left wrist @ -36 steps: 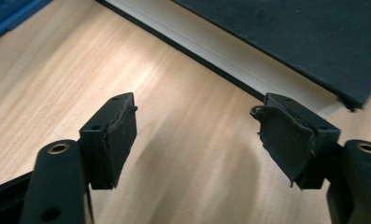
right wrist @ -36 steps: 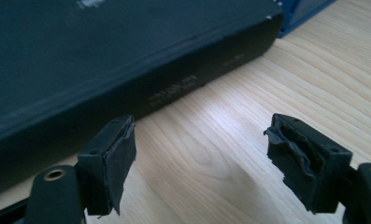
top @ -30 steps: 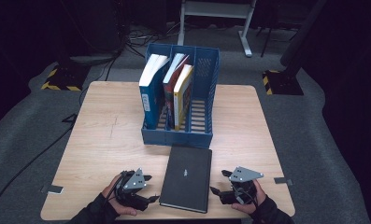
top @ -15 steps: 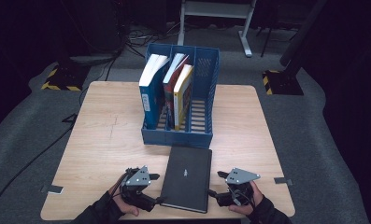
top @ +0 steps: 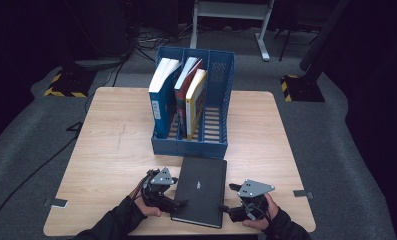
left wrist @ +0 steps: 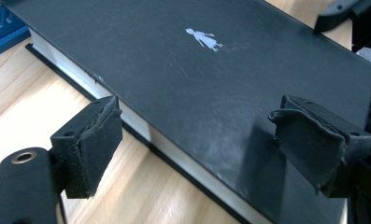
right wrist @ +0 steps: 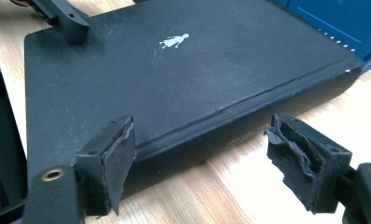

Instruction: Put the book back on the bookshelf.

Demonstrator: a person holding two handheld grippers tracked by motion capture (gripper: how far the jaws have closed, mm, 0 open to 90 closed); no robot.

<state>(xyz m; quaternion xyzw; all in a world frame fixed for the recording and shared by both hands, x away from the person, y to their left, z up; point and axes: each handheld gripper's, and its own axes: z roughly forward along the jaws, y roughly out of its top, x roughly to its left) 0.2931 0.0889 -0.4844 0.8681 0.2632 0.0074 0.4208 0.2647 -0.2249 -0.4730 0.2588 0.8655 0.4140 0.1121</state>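
Note:
A black hardcover book (top: 201, 190) with a small white figure on its cover lies flat near the table's front edge. My left gripper (top: 177, 193) is at the book's left side. In the left gripper view (left wrist: 202, 140) its jaws have just been opening; they straddle the white page edge, one pad (left wrist: 92, 140) over the table and the other (left wrist: 318, 140) above the cover, neither pressing. My right gripper (top: 229, 199) stands open at the book's right side, and in the right gripper view (right wrist: 202, 158) the book's (right wrist: 183, 79) black spine runs between its jaws.
A blue file rack (top: 217, 145) stands just behind the book, holding three upright books (top: 178, 95) in its left slots. The wooden table (top: 111, 150) has bare room to the left and right of the rack. Dark floor with cables surrounds the table.
My left gripper has slid right toward the book's left edge. The right gripper has stayed in place, and the book has not shifted.

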